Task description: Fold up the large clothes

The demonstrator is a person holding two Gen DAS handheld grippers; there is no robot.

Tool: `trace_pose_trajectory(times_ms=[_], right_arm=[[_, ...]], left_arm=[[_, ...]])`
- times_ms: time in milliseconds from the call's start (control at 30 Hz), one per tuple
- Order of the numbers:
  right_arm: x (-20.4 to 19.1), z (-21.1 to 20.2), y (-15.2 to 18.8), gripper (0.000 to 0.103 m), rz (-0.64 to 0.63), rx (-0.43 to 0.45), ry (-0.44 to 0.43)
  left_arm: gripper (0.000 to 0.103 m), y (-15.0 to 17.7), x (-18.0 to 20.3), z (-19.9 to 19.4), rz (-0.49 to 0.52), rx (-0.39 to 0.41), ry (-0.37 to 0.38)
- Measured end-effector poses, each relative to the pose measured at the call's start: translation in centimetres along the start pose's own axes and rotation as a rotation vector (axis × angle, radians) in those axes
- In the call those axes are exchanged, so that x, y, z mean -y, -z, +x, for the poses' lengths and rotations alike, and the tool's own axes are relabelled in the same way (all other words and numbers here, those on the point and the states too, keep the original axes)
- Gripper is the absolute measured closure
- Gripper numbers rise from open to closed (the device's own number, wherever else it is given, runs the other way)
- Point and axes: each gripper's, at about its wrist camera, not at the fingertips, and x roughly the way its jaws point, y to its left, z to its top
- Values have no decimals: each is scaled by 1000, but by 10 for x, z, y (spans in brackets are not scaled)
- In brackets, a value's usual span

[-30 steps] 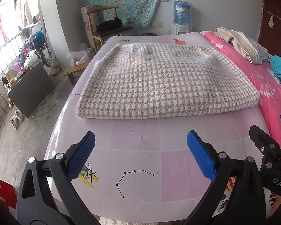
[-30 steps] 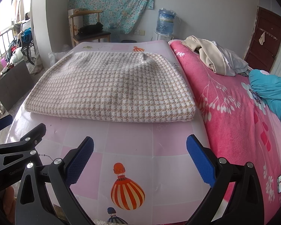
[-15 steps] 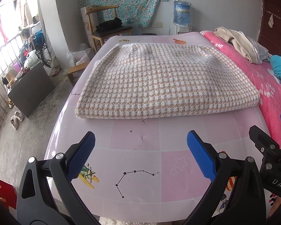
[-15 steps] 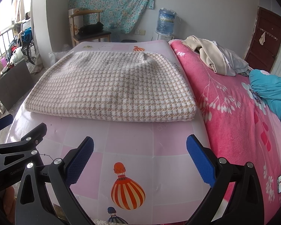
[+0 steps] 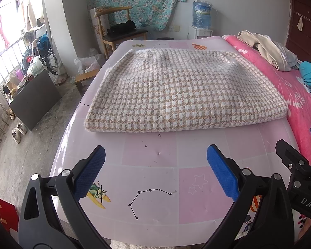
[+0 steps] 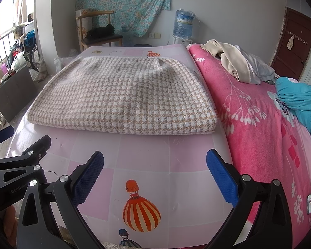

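The houndstooth garment [image 5: 182,91] is lying folded into a thick, flat rectangle on the pink patterned mat [image 5: 155,174] covering the bed, so the folding is looking largely complete, with perhaps one more fold or removal remaining. The left tool [image 5: 155,171] and right tool [image 6: 155,171] are both hovering wide apart and gripping nothing, short of the garment's near edge; no containers are showing

Bed [image 5: 151,161] covered by glossy pink patchwork mat printed with balloons and constellations. Folded beige-and-white houndstooth knit garment [image 5: 182,91] lies flat on mat. Beside mat, pink floral fleece blanket [image 6: 259,124] carries crumpled cream clothes pile [image 6: 234,62] and turquoise cloth [image 6: 298,97].
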Motion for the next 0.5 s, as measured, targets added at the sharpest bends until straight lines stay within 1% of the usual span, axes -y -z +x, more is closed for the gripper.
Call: trace_pose_trajectory(times_ms=[500], right_arm=[[0, 0, -1, 6, -2, -1, 3]], left_arm=[[8, 0, 0, 0, -1, -1, 0]])
